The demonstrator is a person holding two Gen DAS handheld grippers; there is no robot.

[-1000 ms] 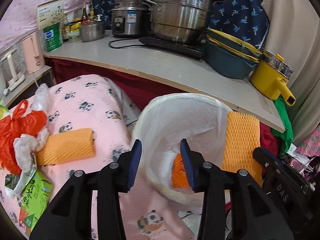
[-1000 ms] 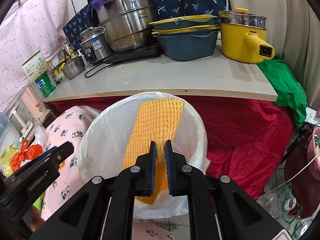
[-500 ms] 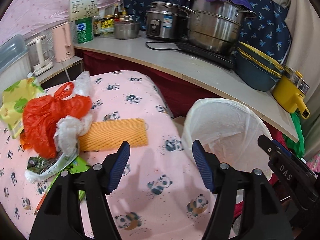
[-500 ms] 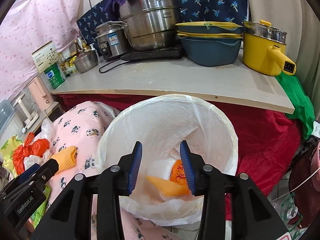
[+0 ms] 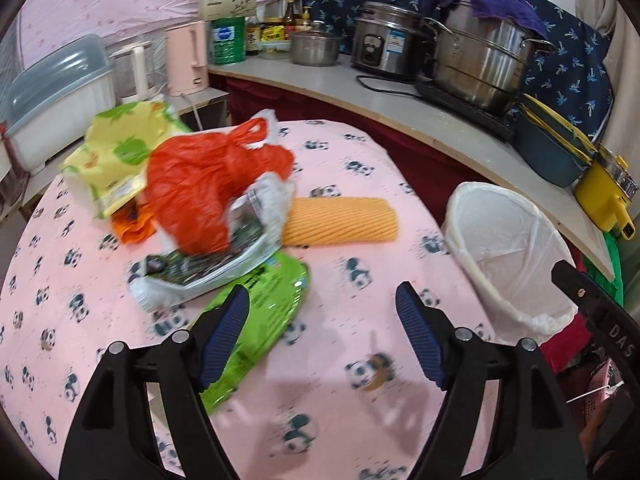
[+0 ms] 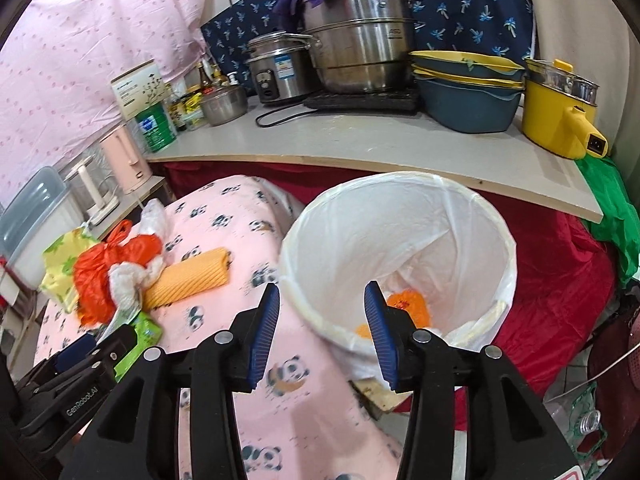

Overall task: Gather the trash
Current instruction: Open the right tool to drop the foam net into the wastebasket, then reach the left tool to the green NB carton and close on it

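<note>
A white-lined trash bin (image 6: 400, 240) stands beside the pink panda-print table (image 5: 340, 360); orange trash (image 6: 408, 304) lies in its bottom. On the table lie an orange foam net (image 5: 340, 220), a red plastic bag (image 5: 208, 184), a green packet (image 5: 264, 308), a clear wrapper (image 5: 208, 268) and a yellow-green bag (image 5: 116, 152). My left gripper (image 5: 320, 336) is open and empty above the table, near the green packet. My right gripper (image 6: 320, 332) is open and empty over the bin's near rim. The bin also shows in the left wrist view (image 5: 508, 248).
A counter (image 6: 360, 148) behind holds steel pots (image 6: 360, 48), a rice cooker (image 6: 276, 68), stacked blue basins (image 6: 468, 96) and a yellow pot (image 6: 560, 116). A pink kettle (image 5: 186, 60) and a plastic box (image 5: 56, 96) stand left of the table. Red cloth hangs under the counter.
My right gripper opened and dropped an orange foam net into the bin, then pulled back. My left gripper swung left from the bin to over the table's trash and opened wider.
</note>
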